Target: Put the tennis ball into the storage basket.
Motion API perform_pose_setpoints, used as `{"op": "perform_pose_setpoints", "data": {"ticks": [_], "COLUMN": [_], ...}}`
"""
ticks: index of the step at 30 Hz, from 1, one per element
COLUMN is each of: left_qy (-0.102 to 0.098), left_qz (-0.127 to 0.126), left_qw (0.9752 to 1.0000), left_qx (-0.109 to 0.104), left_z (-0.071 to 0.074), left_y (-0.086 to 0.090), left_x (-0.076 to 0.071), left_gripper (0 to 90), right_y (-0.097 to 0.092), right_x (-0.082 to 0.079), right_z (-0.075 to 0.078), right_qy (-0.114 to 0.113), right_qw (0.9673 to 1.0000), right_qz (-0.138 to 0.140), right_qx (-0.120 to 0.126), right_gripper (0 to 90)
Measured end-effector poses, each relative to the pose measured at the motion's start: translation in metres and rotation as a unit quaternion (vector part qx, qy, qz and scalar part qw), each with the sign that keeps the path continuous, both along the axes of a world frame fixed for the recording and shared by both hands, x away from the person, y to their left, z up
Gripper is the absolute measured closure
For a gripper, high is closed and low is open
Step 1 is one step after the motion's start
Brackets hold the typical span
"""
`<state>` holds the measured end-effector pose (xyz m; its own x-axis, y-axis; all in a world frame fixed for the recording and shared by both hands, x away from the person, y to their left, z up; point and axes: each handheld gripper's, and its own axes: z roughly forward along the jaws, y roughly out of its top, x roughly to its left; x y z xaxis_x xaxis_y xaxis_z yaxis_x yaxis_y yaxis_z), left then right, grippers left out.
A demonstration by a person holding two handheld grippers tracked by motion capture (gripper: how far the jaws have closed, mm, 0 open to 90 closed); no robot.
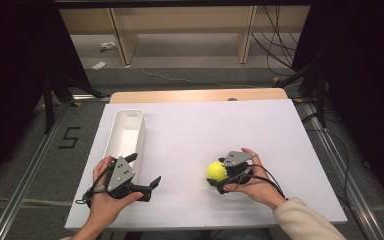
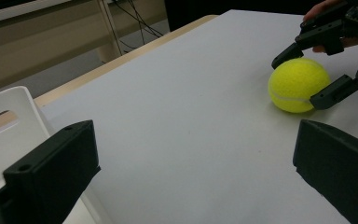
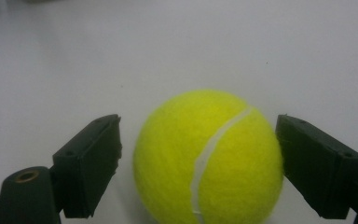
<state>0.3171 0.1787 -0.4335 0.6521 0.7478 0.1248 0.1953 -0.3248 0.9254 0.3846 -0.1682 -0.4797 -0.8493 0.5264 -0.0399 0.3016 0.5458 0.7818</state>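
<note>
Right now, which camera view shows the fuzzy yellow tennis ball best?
The right gripper view: the fuzzy yellow tennis ball sits close up, seam visible, between open jaws. The left gripper view shows it farther off; the high view, small.

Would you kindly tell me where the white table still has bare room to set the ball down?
The far half of the table, right of the white bin, is bare, as is the strip between the left claw and the tennis ball. It is crowded at the right claw, whose open jaws flank the ball.
</note>
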Motion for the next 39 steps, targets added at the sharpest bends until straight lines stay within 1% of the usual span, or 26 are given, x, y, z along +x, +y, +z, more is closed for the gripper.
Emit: {"op": "perform_pose_setpoints", "data": {"ticks": [7, 18, 25, 26, 30, 34, 39], "left_qy": [0.0, 0.0, 0.001, 0.001, 0.001, 0.002, 0.001], "left_qz": [0.0, -0.002, -0.003, -0.004, -0.004, -0.004, -0.004], "left_qw": [1.0, 1.0, 1.0, 1.0, 1.0, 1.0, 1.0], "left_qx": [0.0, 0.001, 0.001, 0.001, 0.001, 0.001, 0.001], "left_z": [0.0, 0.0, -0.001, -0.001, -0.001, -0.001, -0.001], "left_y": [0.0, -0.001, -0.001, -0.001, -0.001, -0.001, -0.001], "left_x": [0.0, 0.0, 0.0, 0.0, 0.0, 0.0, 0.0], "left_gripper": [0.0, 0.0, 0.0, 0.0, 0.0, 0.0, 0.0], "right_y": [0.003, 0.005, 0.006, 0.005, 0.005, 0.005, 0.005], "right_x": [0.004, 0.008, 0.011, 0.011, 0.011, 0.011, 0.011], "right_z": [-0.003, -0.007, -0.008, -0.008, -0.007, -0.006, -0.004], "right_qy": [-0.003, 0.001, -0.004, -0.006, -0.003, -0.007, -0.005], "right_qw": [1.0, 1.0, 0.9999, 0.9998, 0.9998, 0.9997, 0.9998], "right_qz": [-0.001, -0.004, -0.008, -0.012, -0.011, -0.006, -0.006], "right_qx": [-0.004, -0.009, -0.013, -0.015, -0.016, -0.022, -0.019], "right_gripper": [16.3, 16.7, 21.8, 24.5, 24.9, 25.4, 25.5]}}
